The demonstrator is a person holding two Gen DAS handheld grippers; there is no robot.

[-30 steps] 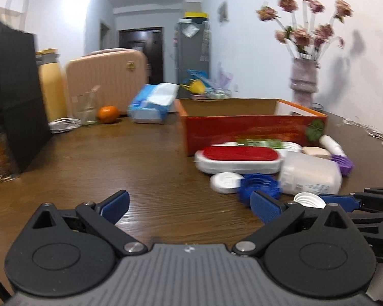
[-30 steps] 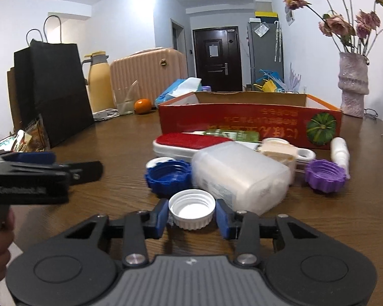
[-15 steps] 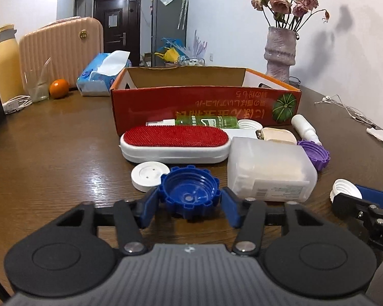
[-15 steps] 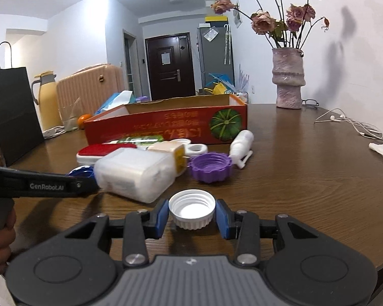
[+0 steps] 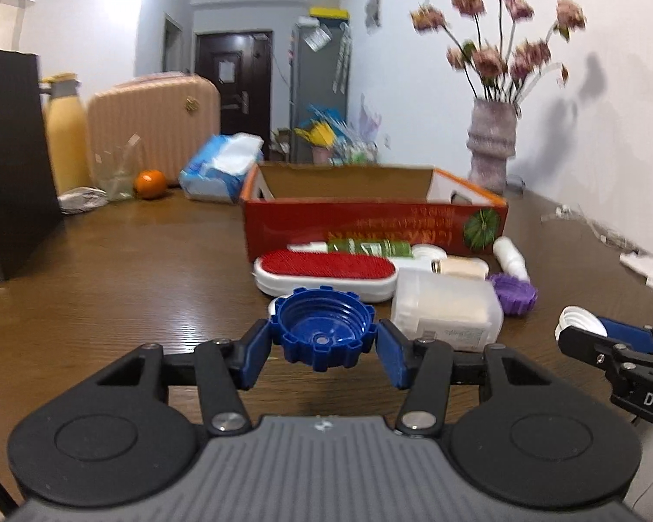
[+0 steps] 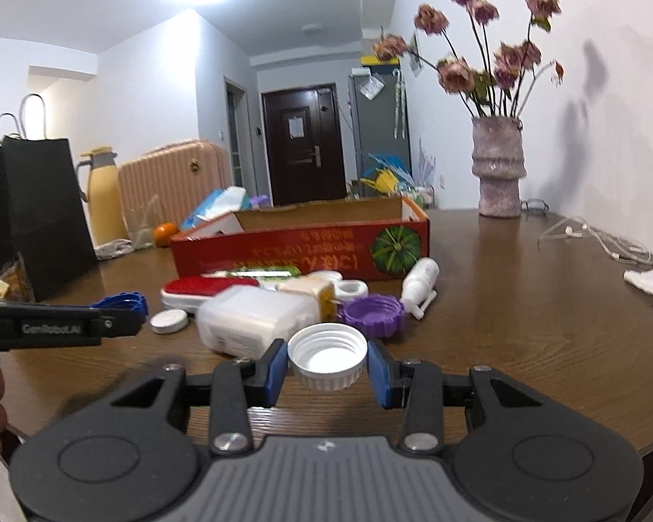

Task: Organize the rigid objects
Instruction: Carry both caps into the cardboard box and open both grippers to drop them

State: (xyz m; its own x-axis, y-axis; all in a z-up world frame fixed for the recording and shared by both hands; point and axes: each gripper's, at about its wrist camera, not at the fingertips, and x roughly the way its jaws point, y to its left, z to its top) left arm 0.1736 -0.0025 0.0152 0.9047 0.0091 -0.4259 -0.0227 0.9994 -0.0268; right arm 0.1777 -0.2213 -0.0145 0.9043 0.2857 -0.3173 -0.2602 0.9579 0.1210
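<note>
Change since a second ago: left gripper [image 5: 324, 348] swung from bare table onto the blue cap [image 5: 322, 330], jaws closed in from wide; now lifted clear of the table [image 5: 122, 269]. Right gripper [image 6: 326, 367] carried sideways, grip unchanged.
Left tool: pinching the blue cap by its ribbed sides, open face up.
Right tool: pinching the white cap [image 6: 326, 354], open face up, held above the wood.
Step in hand: both caps picked up, transport toward the red cardboard box [image 5: 374, 222] judged to be starting.
Box: open-topped, behind the clutter, apparently empty as far as visible.
Left on table: red-topped brush [image 5: 324, 274], translucent container [image 5: 446, 315], purple cap [image 5: 513, 291], small white lid [image 6: 168, 321], white bottle [image 6: 420, 280], green tube [image 5: 368, 245].
Next move: carry over the near wall, high enough to clear brush and container, then release inside one at a time.
</note>
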